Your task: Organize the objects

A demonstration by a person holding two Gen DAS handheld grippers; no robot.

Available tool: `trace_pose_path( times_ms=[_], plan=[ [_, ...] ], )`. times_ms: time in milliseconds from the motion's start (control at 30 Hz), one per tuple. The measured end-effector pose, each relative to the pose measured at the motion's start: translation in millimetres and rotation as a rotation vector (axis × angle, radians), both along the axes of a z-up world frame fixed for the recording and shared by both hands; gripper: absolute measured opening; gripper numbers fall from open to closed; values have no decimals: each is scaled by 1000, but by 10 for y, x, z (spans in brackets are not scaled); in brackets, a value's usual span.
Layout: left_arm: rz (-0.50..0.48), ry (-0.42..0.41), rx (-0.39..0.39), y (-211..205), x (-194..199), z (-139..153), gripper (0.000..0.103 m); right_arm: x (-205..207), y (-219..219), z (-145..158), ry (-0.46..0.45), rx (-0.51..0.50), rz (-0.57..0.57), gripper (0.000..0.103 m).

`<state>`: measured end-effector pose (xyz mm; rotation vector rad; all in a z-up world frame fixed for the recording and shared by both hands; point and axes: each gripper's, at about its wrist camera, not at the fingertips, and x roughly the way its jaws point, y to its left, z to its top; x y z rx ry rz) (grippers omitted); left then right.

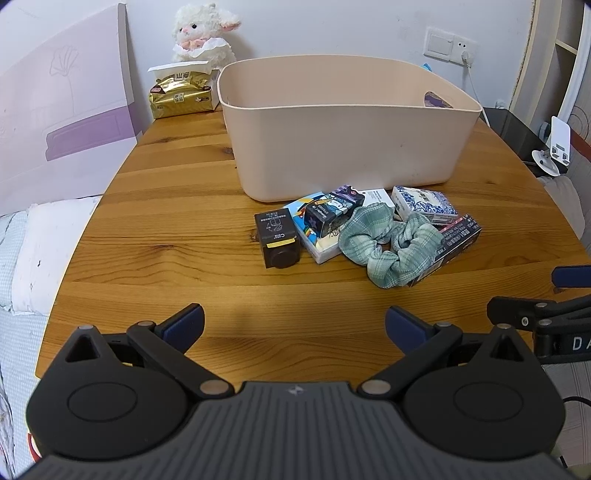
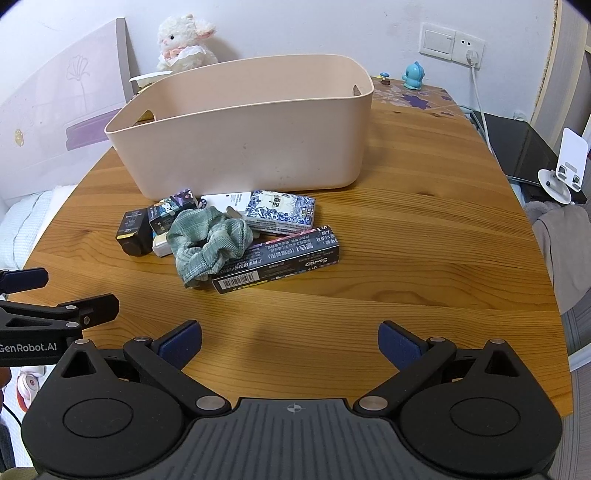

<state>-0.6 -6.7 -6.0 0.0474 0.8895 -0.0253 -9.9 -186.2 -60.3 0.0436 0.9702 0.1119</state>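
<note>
Both grippers wide open over the table, holding nothing, clutter heaped in front of the bin

Left wrist: left gripper (image 1: 294,325) spread wide, empty; pink bin (image 1: 343,147) on wooden table (image 1: 166,240), pile touching its near wall (black box (image 1: 277,238), green scrunchie (image 1: 388,245), cartoon box (image 1: 332,214), blue-white packet (image 1: 424,203)). Right wrist: right gripper (image 2: 290,341) also wide, empty; long black box (image 2: 277,262) under the scrunchie, pile left of centre; plush lamb (image 2: 184,44) behind the bin

Bin (image 1: 343,144): plain beige. Scrunchie (image 1: 388,245): green plaid. Small box (image 1: 423,203): blue-and-white floral. Long carton (image 2: 280,262): black. Desk (image 1: 177,229): striped orange-brown woodgrain. Plush lamb (image 1: 203,31): cream.
</note>
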Motion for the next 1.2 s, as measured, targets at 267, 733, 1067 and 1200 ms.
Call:
trace_pose_path(
  times_ms=[267,733,1067,1200],
  plan=[
    [-3,-2,0,3,-1,6,103,2,-15,6,1,-1,-1,103],
    [-3,-2,-1,4,-1,6,103,12,-13,17,3,-4,-4,103],
    [-11,-3,-11,24,20,7,103,44,-2,6,11,-4,-10,103],
    [-10,-3,-12,49,32,1,103,64,5,-5,15,-7,-15,103]
  ],
)
